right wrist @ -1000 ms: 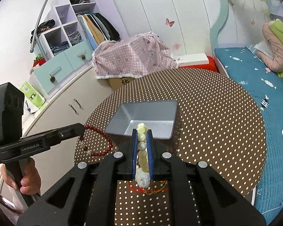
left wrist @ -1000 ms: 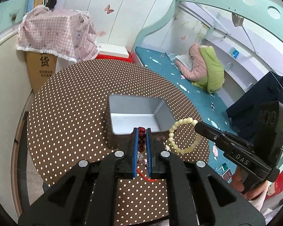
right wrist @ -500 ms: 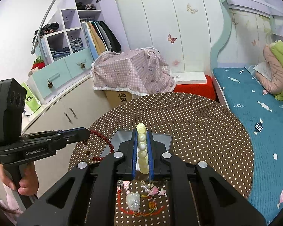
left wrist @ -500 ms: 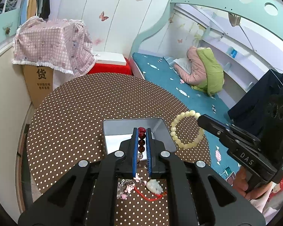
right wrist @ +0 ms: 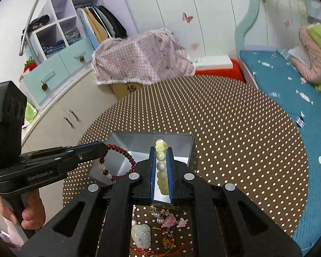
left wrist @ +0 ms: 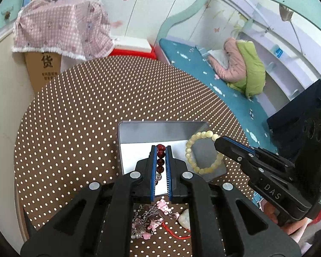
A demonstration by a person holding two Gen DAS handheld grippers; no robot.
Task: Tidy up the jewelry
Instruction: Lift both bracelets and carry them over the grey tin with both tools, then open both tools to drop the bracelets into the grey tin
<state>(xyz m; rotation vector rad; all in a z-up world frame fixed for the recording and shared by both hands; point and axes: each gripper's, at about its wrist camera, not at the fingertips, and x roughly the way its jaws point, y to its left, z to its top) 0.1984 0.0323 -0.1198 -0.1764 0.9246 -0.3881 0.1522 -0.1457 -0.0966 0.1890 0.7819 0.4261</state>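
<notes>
My left gripper (left wrist: pixel 161 150) is shut on a dark red bead bracelet (left wrist: pixel 160 159) and holds it over the open grey metal box (left wrist: pixel 160 131) on the dotted brown table (left wrist: pixel 75 128). In the right wrist view the left gripper (right wrist: pixel 104 148) shows with the red bracelet (right wrist: pixel 122 162) hanging from it. My right gripper (right wrist: pixel 161 150) is shut on a pale yellow bead bracelet (right wrist: pixel 161 167) over the same box (right wrist: pixel 139 143). In the left wrist view the right gripper (left wrist: pixel 217 142) holds the yellow bracelet (left wrist: pixel 203 152) above the box's right side.
Loose jewelry lies on the table just in front of the box: pink charms (left wrist: pixel 152 220), a white jade pendant (right wrist: pixel 141 235) on a red cord, small pearls (right wrist: pixel 158 216). A cardboard box under a pink cloth (left wrist: pixel 60 30) and a bed (left wrist: pixel 203 68) stand beyond the table.
Both grippers, each still gripping its bracelet, rose and pulled back half a second ago, then came down closer over the box.
</notes>
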